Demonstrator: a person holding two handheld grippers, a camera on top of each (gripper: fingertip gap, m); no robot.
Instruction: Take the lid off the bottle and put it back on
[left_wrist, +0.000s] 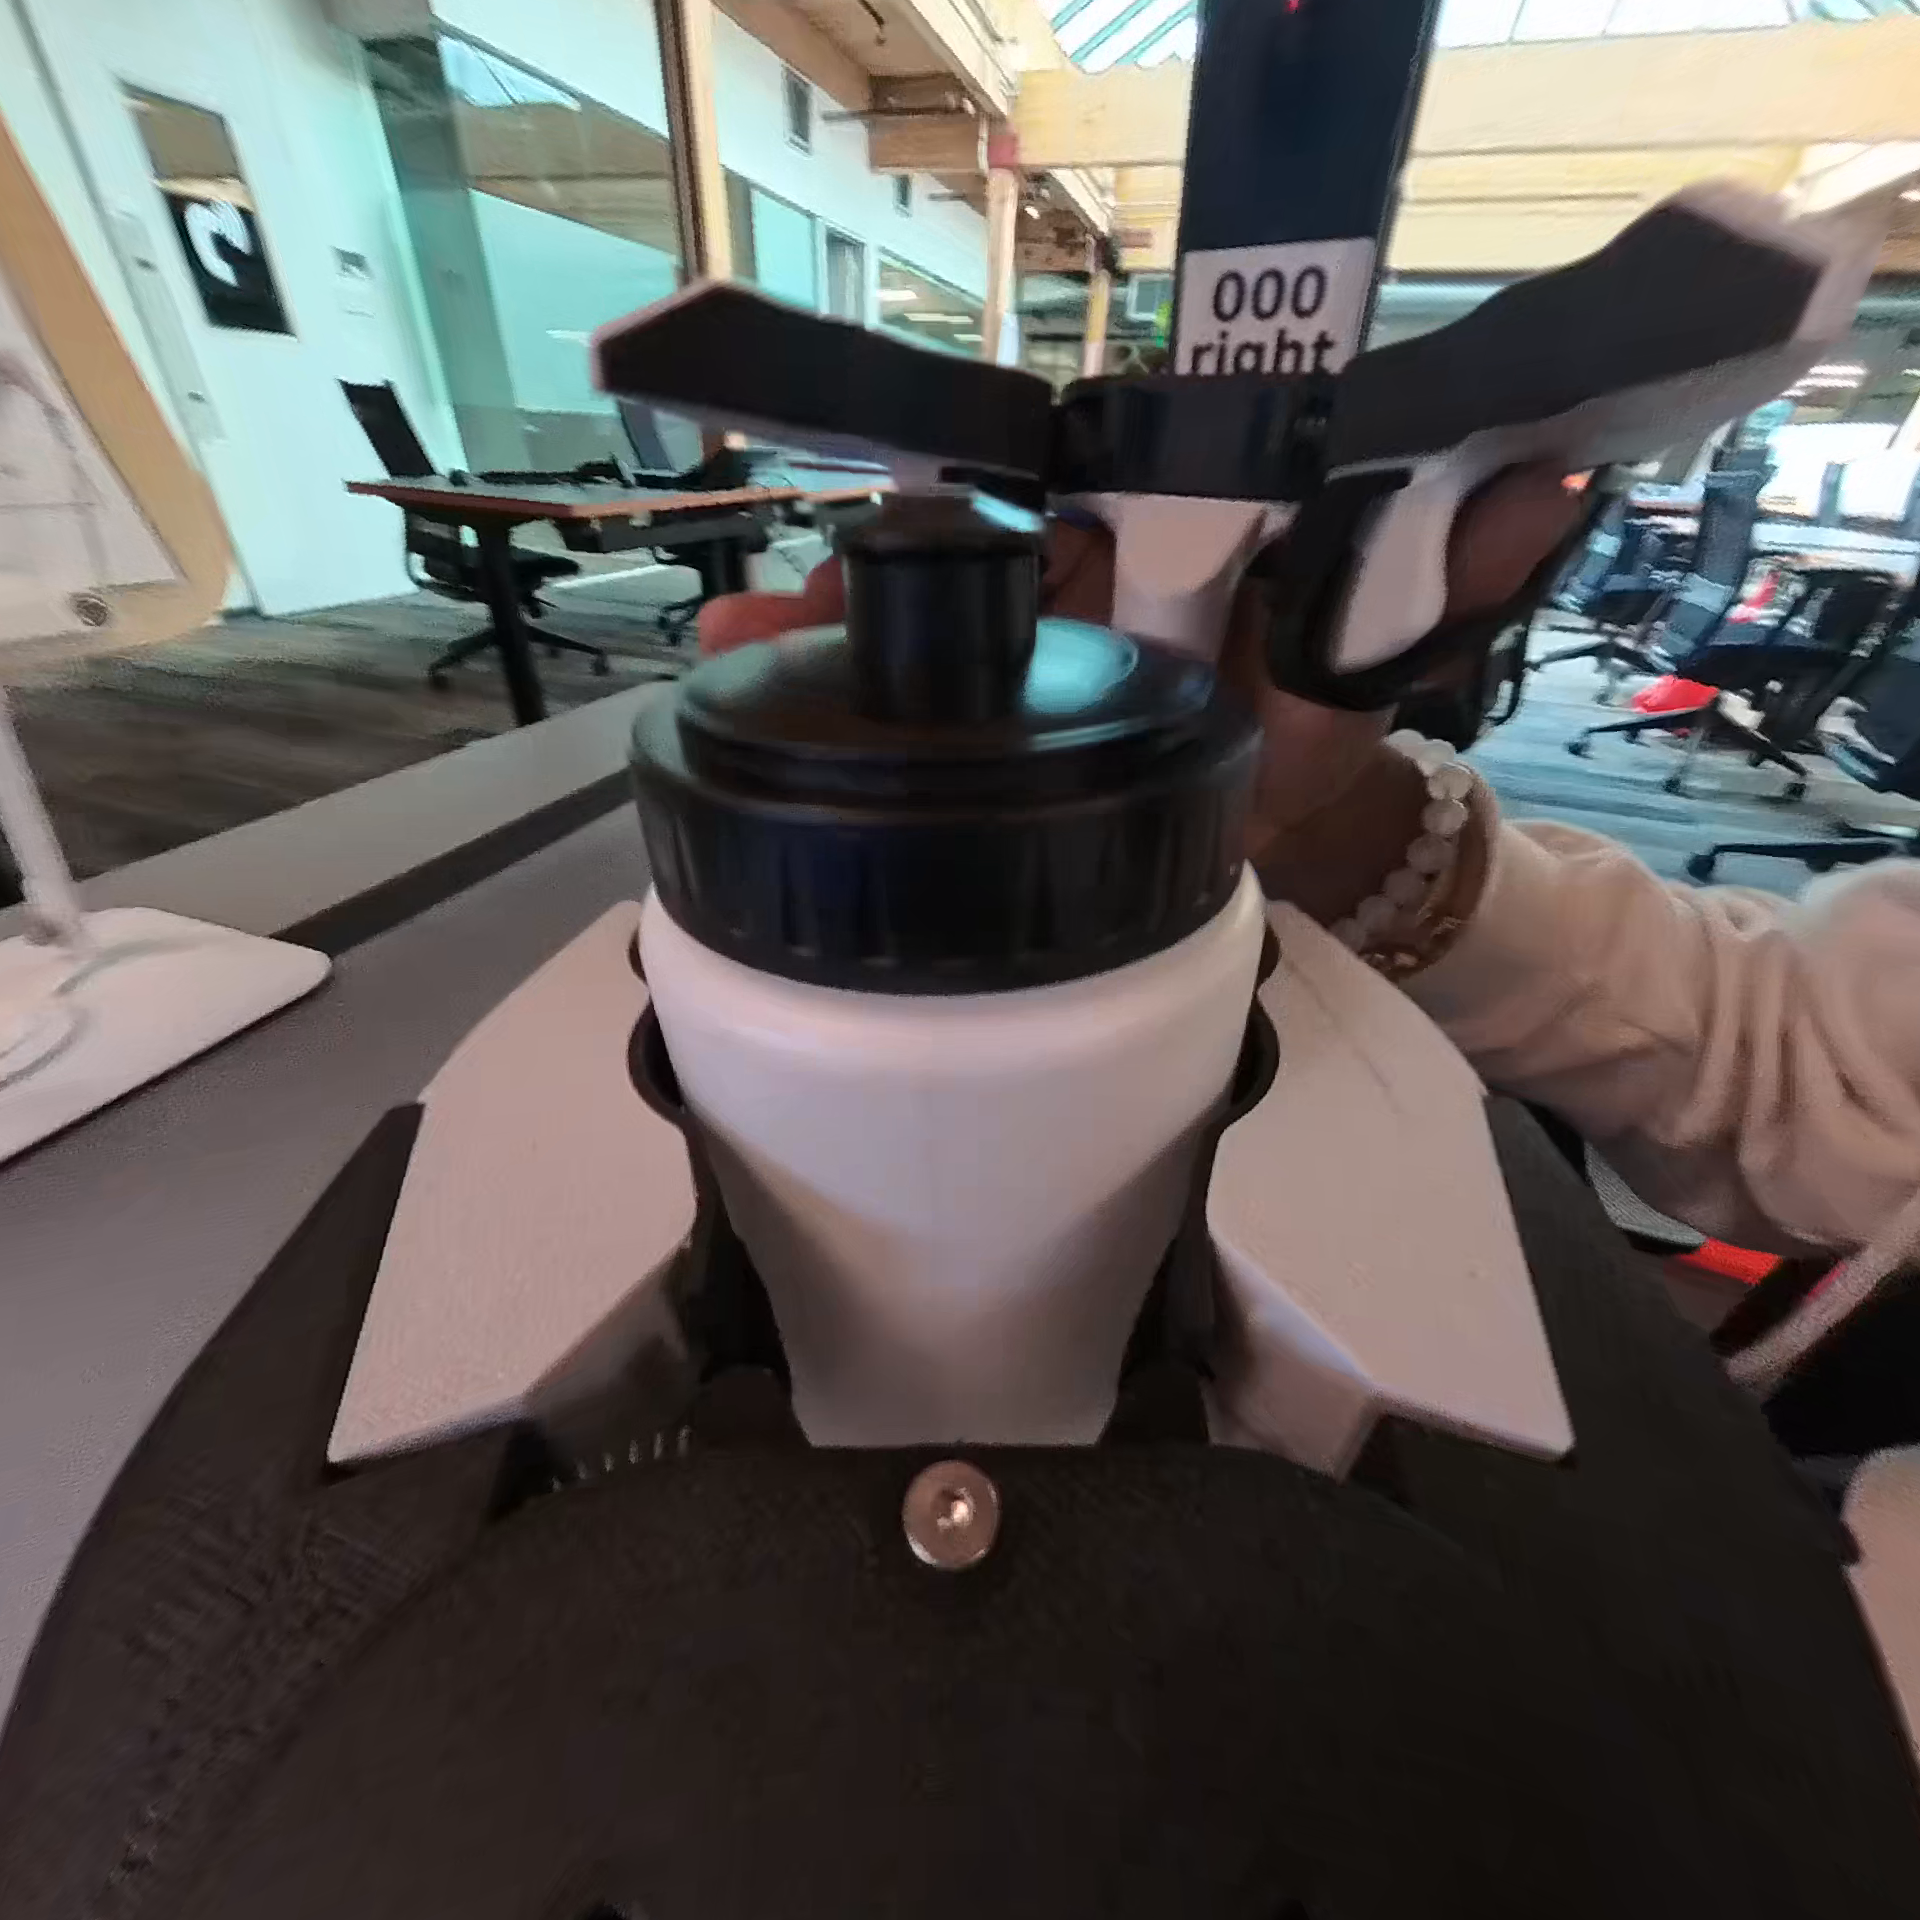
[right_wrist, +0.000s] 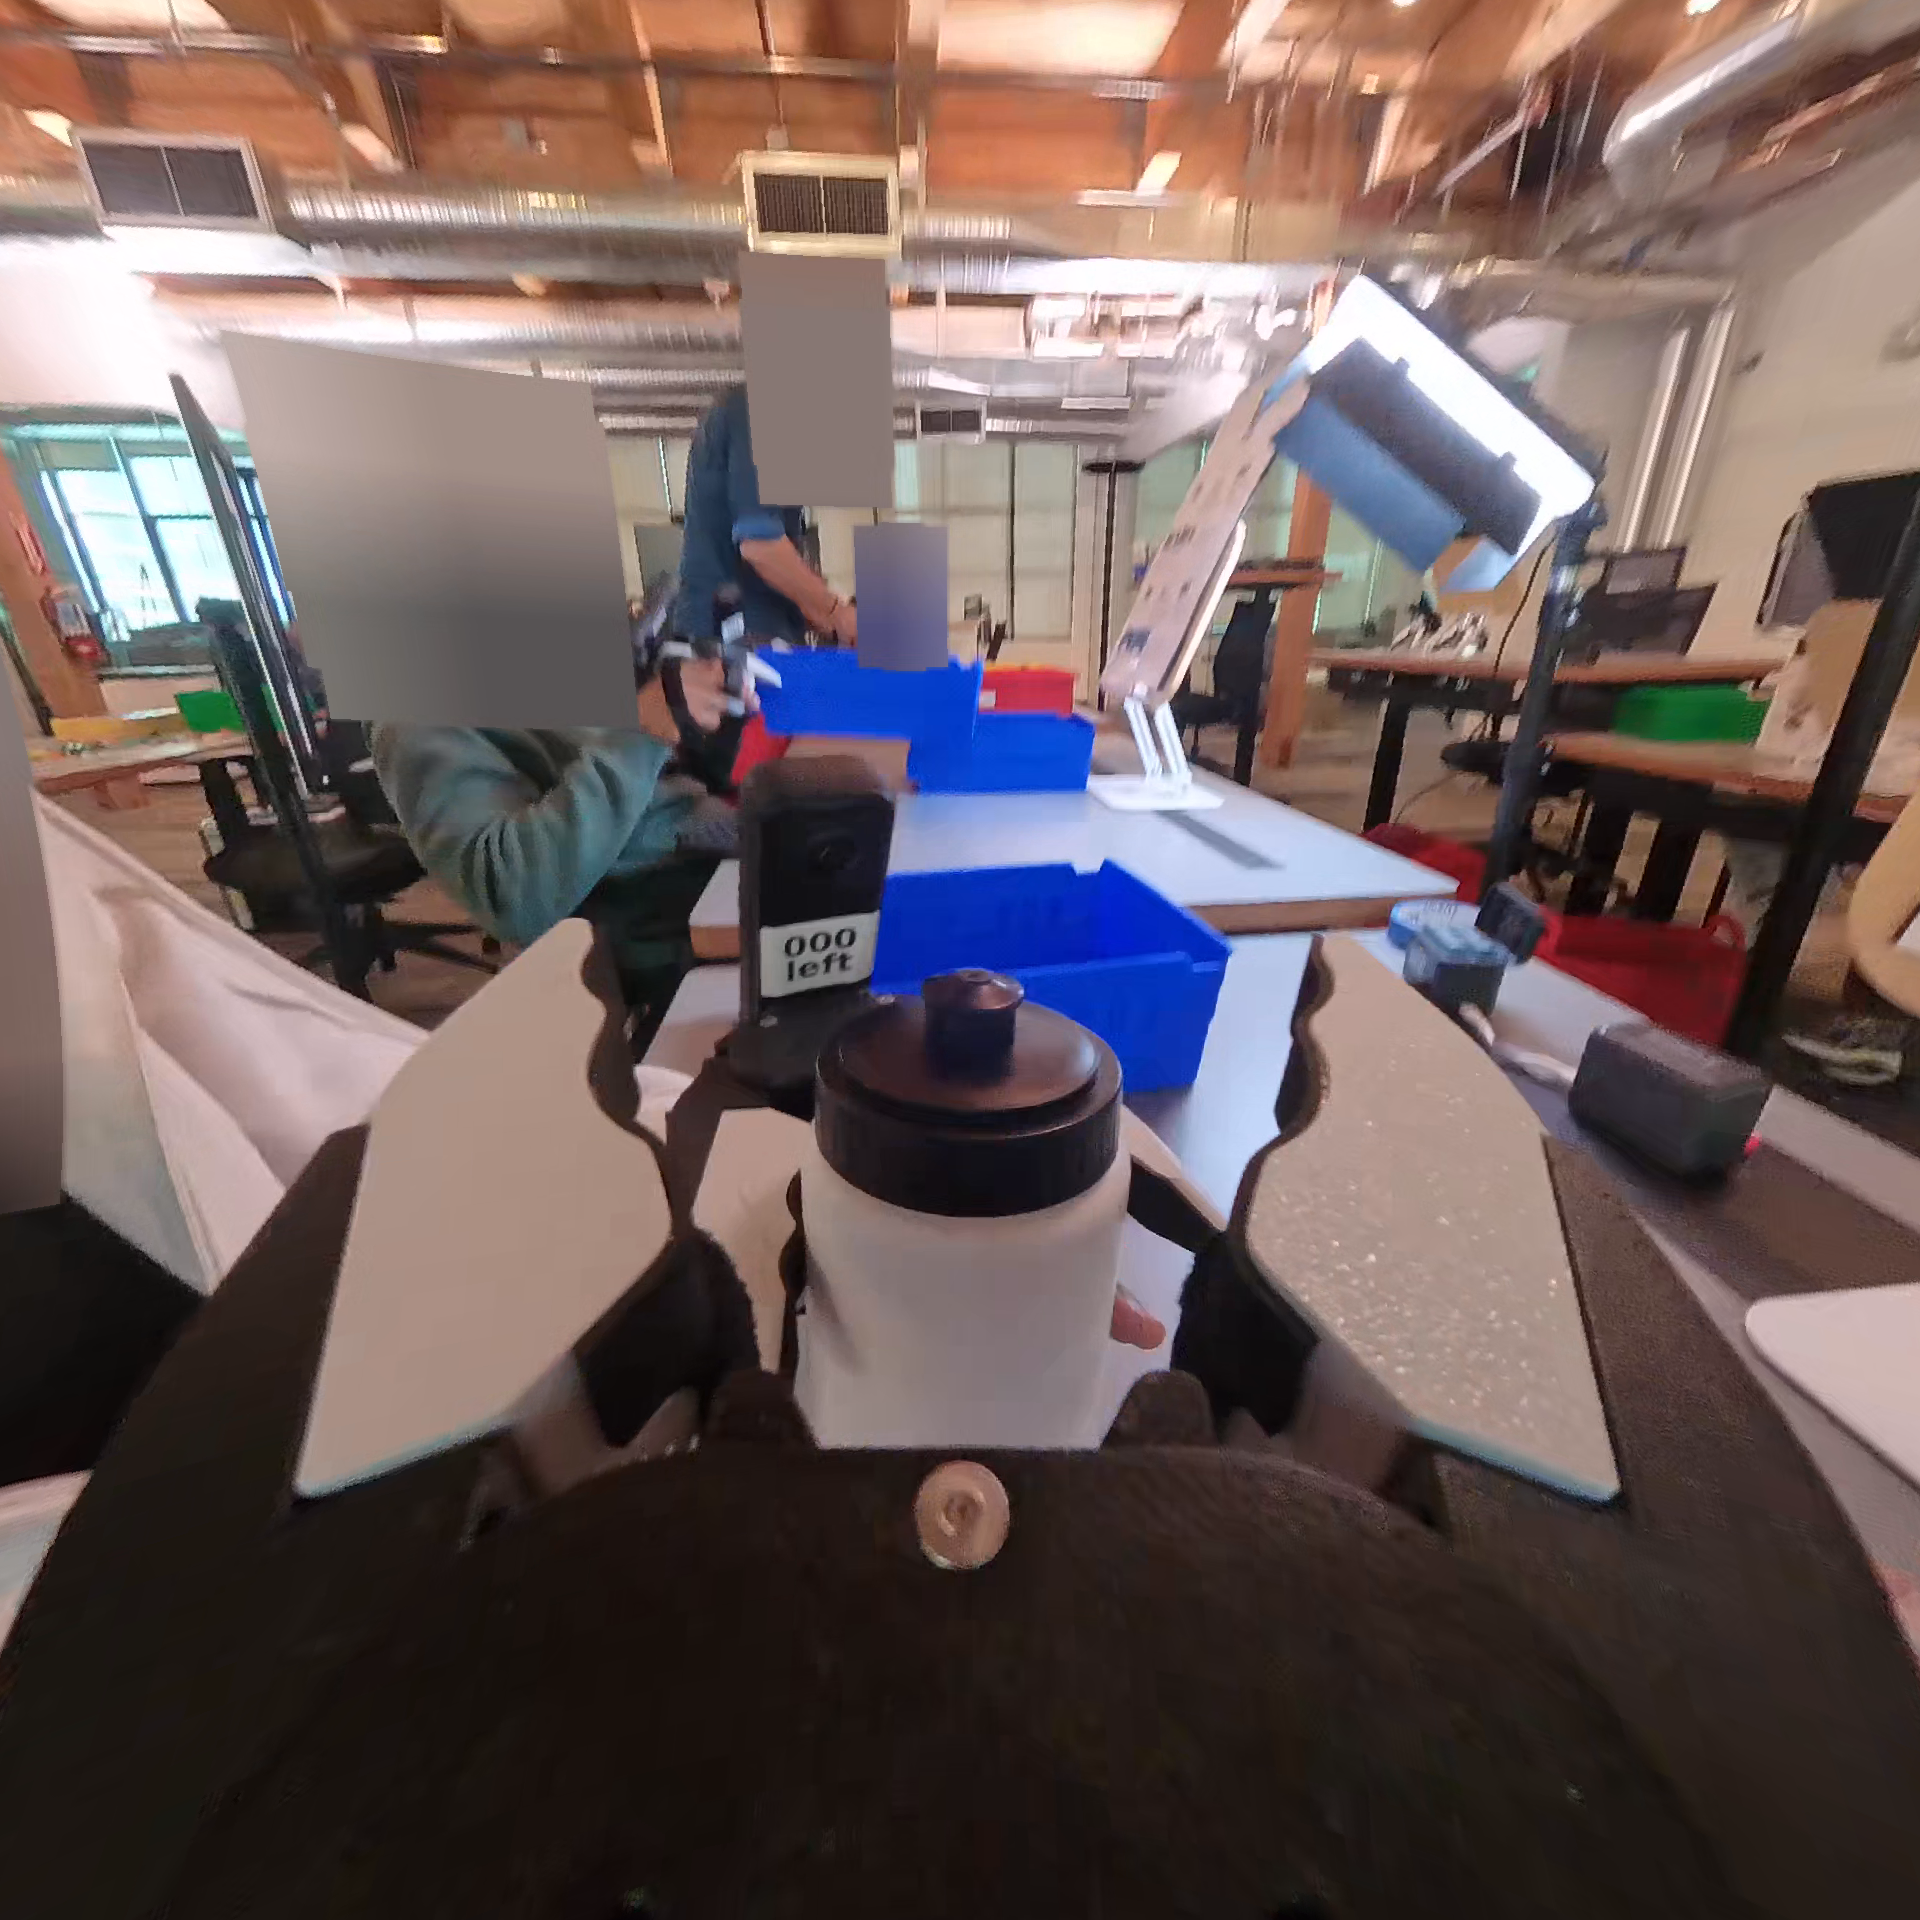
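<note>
Currently left gripper (left_wrist: 951, 1049) jaws clamped on the white bottle (left_wrist: 951, 1122) body, held upright above the bench (left_wrist: 208, 1195). Black lid (left_wrist: 940, 821) seated on the neck. Right gripper (right_wrist: 961, 1101) jaws wide, flanking the lid at 9 and 3 o'clock, untouched. Judged step: lid removal starting; next, close on the ribbed rim and twist.

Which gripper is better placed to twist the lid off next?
Probably the right. The left gripper is shut on the white bottle, steadying it. The right gripper is open with its fingers either side of the black lid, free to close on it.
</note>
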